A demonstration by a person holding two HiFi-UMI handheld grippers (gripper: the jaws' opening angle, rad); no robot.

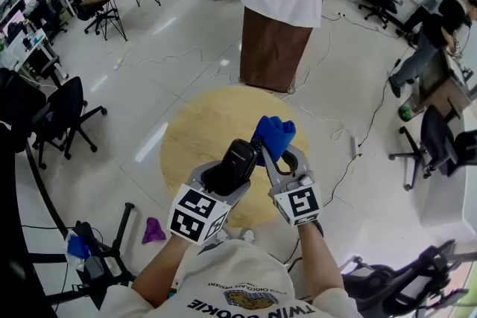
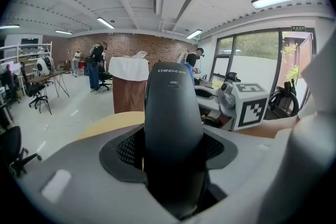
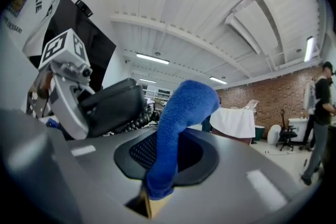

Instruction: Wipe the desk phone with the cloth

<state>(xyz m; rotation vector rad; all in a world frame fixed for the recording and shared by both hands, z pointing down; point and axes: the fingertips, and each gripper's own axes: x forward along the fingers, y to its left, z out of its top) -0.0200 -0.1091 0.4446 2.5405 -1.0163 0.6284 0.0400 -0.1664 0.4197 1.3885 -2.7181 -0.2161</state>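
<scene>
A black phone handset is held up above the round wooden table, with my left gripper shut on its lower part. In the left gripper view the handset stands upright between the jaws and fills the middle. My right gripper is shut on a blue cloth, which sticks up from its jaws right beside the handset's upper end. In the right gripper view the cloth rises in the centre, and the handset with its coiled cord lies just to its left. I cannot tell whether they touch. No phone base shows.
A brown bin with a white liner stands beyond the table. Office chairs are at the left and another chair at the right. A purple rag and cables lie on the floor. People stand in the background.
</scene>
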